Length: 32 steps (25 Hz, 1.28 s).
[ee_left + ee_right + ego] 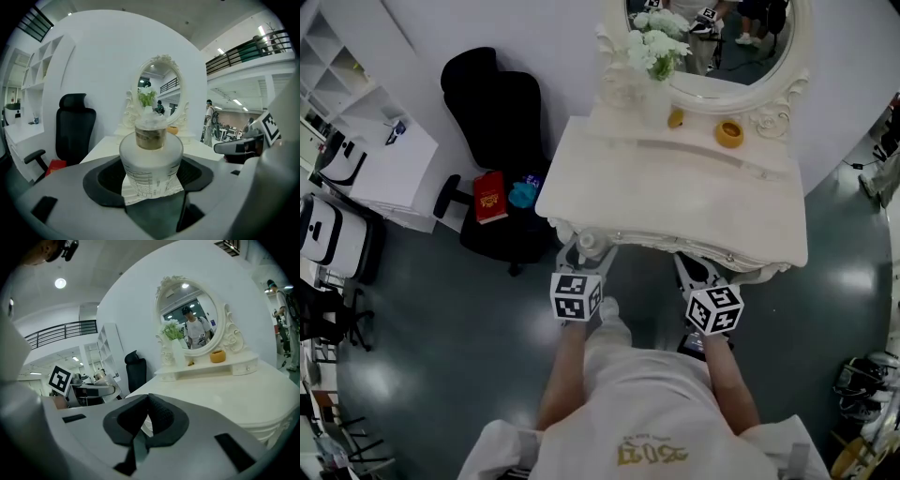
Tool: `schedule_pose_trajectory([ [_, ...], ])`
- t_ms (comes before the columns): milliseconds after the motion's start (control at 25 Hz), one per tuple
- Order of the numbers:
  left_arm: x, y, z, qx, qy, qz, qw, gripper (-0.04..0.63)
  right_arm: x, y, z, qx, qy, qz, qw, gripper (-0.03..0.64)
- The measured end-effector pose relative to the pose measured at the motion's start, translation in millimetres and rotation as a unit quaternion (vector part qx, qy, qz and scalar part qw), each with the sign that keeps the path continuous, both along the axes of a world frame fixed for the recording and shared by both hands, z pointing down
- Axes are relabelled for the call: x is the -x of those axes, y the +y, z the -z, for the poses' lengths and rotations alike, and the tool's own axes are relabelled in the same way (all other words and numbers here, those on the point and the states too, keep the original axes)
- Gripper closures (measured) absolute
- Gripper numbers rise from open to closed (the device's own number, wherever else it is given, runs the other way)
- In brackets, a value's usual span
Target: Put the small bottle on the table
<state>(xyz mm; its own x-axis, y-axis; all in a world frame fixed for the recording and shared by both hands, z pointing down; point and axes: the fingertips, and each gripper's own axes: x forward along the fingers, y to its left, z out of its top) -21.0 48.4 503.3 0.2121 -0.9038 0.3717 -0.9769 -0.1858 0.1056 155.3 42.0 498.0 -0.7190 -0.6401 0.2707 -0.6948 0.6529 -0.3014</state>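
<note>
The small bottle (151,161) is frosted white with a printed label and a clear cap. It stands upright between the pads of my left gripper (151,176), which is shut on it. In the head view the small bottle (590,244) hangs just before the front left edge of the white dressing table (675,192), with the left gripper (582,255) below it. My right gripper (695,269) hovers at the table's front edge further right. Its pads (159,414) meet, with nothing between them. The right gripper view also catches the bottle (101,377) at the left.
On the table's back shelf stand an oval mirror (722,42), a vase of white flowers (657,66), a small yellow thing (675,118) and an orange bowl (729,133). A black office chair (497,141) with a red book (490,196) stands left of the table. White shelving (356,112) lines the far left.
</note>
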Motion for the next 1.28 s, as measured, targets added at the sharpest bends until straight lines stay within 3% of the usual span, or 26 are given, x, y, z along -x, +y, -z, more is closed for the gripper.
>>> schedule_pose_trajectory([
  [240,58,-66,9,-0.004,0.001,-0.007,1.0,0.253,50,-60,5,0.004,-0.008,-0.022,1.0,0.604],
  [560,104,-129,0,0.013,0.001,-0.048,0.9988,0.253,93,-112,-7,0.036,-0.021,-0.073,0.996,0.604],
  [960,120,-170,-27,0.029,0.017,-0.1,0.9944,0.253,105,-151,-10,0.028,-0.007,-0.132,0.991,0.603],
  [1280,121,-188,-34,0.034,0.022,-0.107,0.9934,0.253,115,-160,-15,0.029,0.008,-0.125,0.992,0.604],
])
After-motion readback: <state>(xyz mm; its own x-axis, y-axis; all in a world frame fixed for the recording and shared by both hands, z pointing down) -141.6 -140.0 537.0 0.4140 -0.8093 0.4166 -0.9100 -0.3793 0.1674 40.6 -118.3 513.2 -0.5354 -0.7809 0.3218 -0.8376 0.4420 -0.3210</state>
